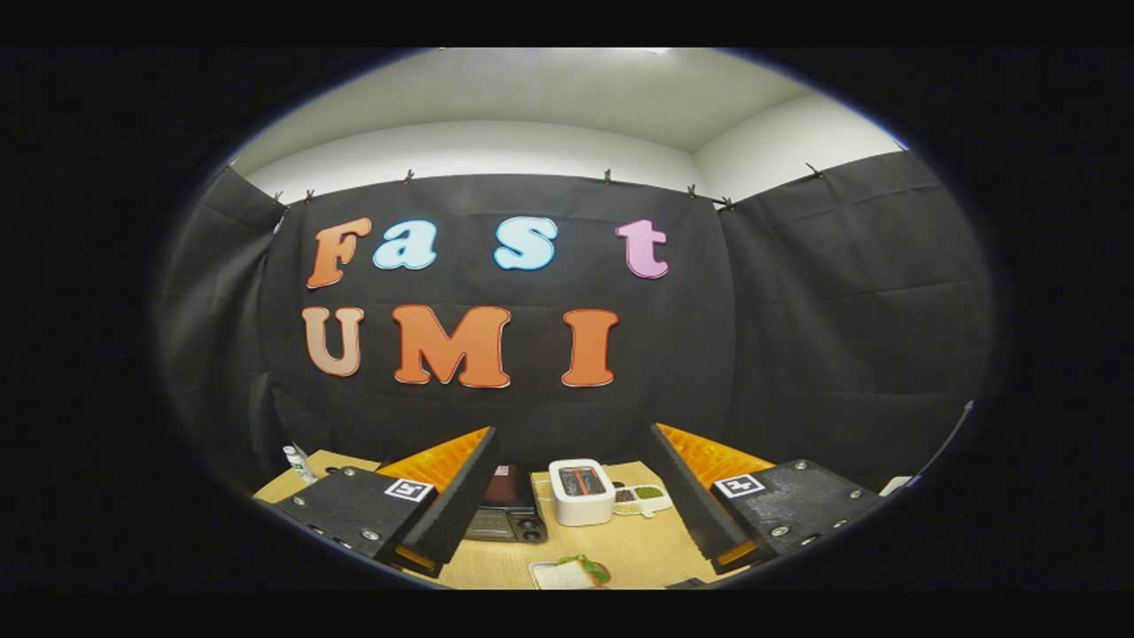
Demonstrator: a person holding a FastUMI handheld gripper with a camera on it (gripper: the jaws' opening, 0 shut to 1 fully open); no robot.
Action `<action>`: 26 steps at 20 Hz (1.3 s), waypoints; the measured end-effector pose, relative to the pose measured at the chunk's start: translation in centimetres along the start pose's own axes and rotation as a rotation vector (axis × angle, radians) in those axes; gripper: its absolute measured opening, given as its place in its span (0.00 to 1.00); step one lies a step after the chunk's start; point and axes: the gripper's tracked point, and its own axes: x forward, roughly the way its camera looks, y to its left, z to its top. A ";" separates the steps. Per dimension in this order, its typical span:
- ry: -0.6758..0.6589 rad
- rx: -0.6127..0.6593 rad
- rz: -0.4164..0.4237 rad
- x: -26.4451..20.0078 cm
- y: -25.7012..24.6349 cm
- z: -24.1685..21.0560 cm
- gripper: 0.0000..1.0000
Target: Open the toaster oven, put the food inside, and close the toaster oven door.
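Two things matter for this task: the toaster oven and the food. The toaster oven is a dark box on the counter, just beside the white toaster and partly hidden behind one finger of the gripper. The gripper is wide apart and holds nothing; the white toaster sits between its fingers, far ahead. I judge the oven as heavy and stiff, so only its door should be taken, at the handle along the top edge of the door, but the handle is too small to see clearly. The long axis of the oven seems to run across the counter, and its front with the knobs points toward the gripper. The food looks like a sandwich with something green on a small white tray, nearer to the gripper than the white toaster. It is probably soft and light, so a gentle hold on the tray rim is better. Beside the white toaster is a small dish with compartments
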 end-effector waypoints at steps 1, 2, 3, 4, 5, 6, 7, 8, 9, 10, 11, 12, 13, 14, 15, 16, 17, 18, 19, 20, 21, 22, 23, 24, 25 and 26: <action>0.000 0.000 0.002 0.1 0.0 0.0 0.99; -0.002 0.000 0.000 0.2 -0.1 0.0 0.99; -0.001 0.000 -0.001 0.2 -0.3 0.0 0.99; 0.001 0.000 -0.001 0.2 -0.4 -0.1 0.99; 0.003 0.000 -0.002 0.3 -0.4 -0.2 0.99; 0.005 0.001 -0.003 0.4 -0.5 -0.3 0.99; 0.007 0.004 -0.003 0.4 -0.6 -0.3 0.99; 0.008 0.008 -0.002 0.4 -0.5 -0.4 0.99; 0.010 0.013 0.000 0.6 -0.4 -0.4 0.99; 0.013 0.016 0.003 0.7 -0.3 -0.5 0.99; 0.012 0.017 0.005 0.7 -0.1 -0.6 0.99; 0.011 0.018 0.006 0.8 0.1 -0.6 0.99; 0.009 0.018 0.007 0.9 0.3 -0.6 0.99; 0.009 0.020 0.009 1.0 0.7 -0.6 0.99; 0.012 0.022 0.014 1.3 1.1 -0.9 0.99; 0.015 0.020 0.023 1.3 1.7 -1.1 0.99; 0.018 0.012 0.030 1.4 2.2 -1.3 0.99; 0.020 0.003 0.033 1.6 2.6 -1.5 0.99; 0.022 -0.006 0.036 1.9 3.1 -1.6 0.99; 0.023 -0.007 0.042 2.1 3.6 -1.9 0.99; 0.028 -0.002 0.048 2.4 4.3 -2.2 0.99; 0.032 0.007 0.055 2.8 5.0 -2.7 0.99; 0.040 0.016 0.065 3.1 5.7 -3.2 0.99; 0.051 0.023 0.078 3.4 6.7 -3.9 0.99; 0.064 0.026 0.095 3.8 7.8 -4.7 0.99; 0.077 0.025 0.111 4.1 8.9 -5.4 0.99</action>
